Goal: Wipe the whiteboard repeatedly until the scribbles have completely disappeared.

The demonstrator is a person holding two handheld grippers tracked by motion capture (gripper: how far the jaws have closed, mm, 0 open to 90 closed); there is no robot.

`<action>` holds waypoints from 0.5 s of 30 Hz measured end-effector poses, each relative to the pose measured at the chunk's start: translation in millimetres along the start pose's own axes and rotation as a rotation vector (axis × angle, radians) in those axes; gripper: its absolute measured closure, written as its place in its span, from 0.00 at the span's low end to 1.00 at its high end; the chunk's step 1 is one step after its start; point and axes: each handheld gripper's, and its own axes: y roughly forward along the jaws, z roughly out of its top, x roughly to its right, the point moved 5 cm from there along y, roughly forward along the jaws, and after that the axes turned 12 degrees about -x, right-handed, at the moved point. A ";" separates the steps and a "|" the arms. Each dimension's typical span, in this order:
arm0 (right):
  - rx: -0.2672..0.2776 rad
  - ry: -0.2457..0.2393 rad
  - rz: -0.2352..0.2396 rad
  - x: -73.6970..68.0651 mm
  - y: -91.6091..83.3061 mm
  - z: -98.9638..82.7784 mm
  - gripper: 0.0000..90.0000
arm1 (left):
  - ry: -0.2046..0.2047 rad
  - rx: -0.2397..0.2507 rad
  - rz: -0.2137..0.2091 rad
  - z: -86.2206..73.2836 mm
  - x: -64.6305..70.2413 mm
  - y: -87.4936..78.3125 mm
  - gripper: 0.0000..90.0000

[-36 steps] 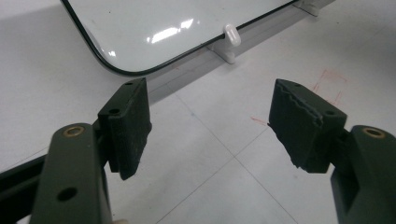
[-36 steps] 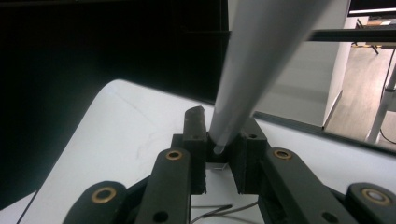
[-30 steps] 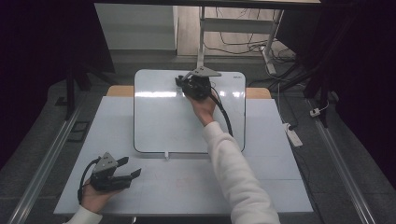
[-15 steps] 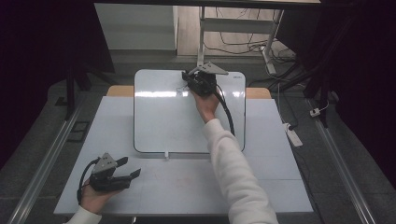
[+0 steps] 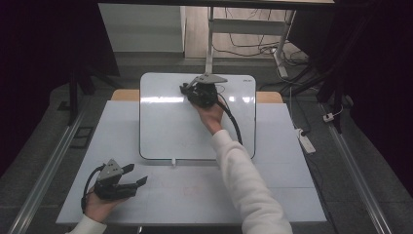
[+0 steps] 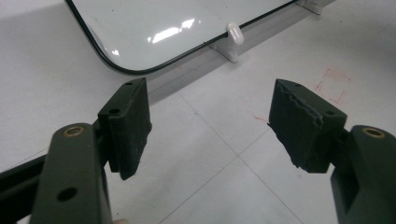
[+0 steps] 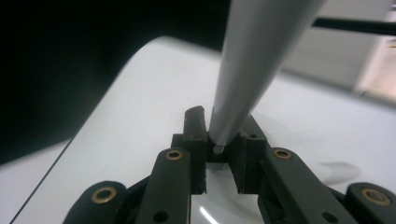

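High view: white tabletop [image 5: 272, 195] w/ a glossy whiteboard [image 5: 165, 122] lying flat at the middle of its far edge, overhanging it a bit. Right tongs [image 5: 187, 90] sit over the board's far part, near its far edge, hand behind them, white sleeve running back to the near edge. Left tongs [image 5: 137, 174] rest near the tabletop's near left corner, just short of the board's near edge. Room is dark; grey floor, metal rails on both sides, cables and a white power strip [image 5: 306, 141] on the floor at right.

Left gripper view: tongs [image 6: 210, 126] released, pads wide apart, nothing between. Below them bare tabletop w/ seams and faint red marks [image 6: 334, 86]; board's rounded dark-rimmed corner and a small white clip [image 6: 235, 32] ahead.

Right gripper view: tongs [image 7: 223, 140] clenched on a grey marker [image 7: 252, 60], gripped at its narrow end, barrel rising up and out of frame. White board under them, dark room beyond its curved corner.
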 end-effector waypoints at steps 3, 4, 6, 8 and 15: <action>-0.002 0.001 -0.004 2.2 -1.4 1.2 0.87 | 0.000 0.005 0.002 -0.4 0.7 -1.4 0.33; 0.011 0.026 -0.026 8.3 -4.5 2.6 0.87 | 0.000 0.005 0.002 -0.4 0.8 -1.7 0.33; 0.042 0.069 -0.058 17.9 -9.2 5.1 0.87 | 0.002 0.005 0.002 -0.2 0.7 -1.6 0.33; 0.026 0.045 -0.048 11.3 -7.6 2.4 0.87 | 0.002 0.004 0.001 -0.1 0.3 -1.1 0.33; 0.011 0.017 -0.047 4.0 -6.9 -4.2 0.87 | -0.001 0.007 0.000 -0.5 0.8 -2.0 0.33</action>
